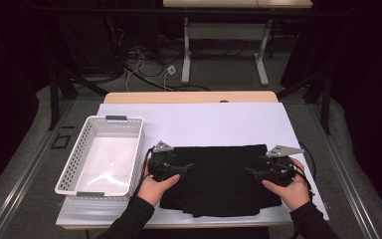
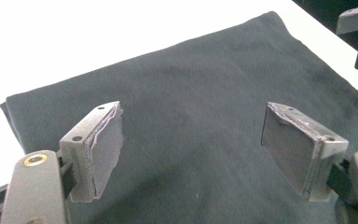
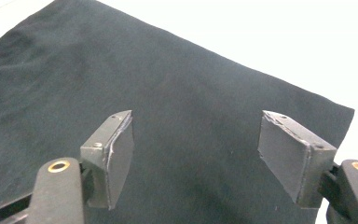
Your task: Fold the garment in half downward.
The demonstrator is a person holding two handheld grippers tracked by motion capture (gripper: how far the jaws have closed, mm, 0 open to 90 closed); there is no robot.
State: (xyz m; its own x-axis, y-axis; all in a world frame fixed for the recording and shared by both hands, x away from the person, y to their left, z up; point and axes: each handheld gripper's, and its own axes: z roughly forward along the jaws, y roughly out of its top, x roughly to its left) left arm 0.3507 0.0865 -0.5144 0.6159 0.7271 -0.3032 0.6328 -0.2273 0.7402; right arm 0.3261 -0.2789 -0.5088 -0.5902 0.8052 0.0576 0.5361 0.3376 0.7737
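A folded black garment [image 1: 219, 179] is laid flat at the desk's [image 1: 189, 122] near middle, at three o'clock from the white basket [image 1: 102, 154]. Both the left tongs [image 1: 186, 167] and right tongs [image 1: 251, 172] are held wide open and empty above it. Being judged soft, light and limp, it is best pinched at both side edges.

Left gripper [image 1: 188, 166] jaws wide apart, nothing between; right gripper [image 1: 249, 172] same. Tips face each other, hands [image 1: 155, 188] gripping from behind.

Left claw [image 2: 191, 149] jaws wide apart, over black cloth [image 2: 191, 84], prob. not touching, white surface [image 2: 74, 28] behind
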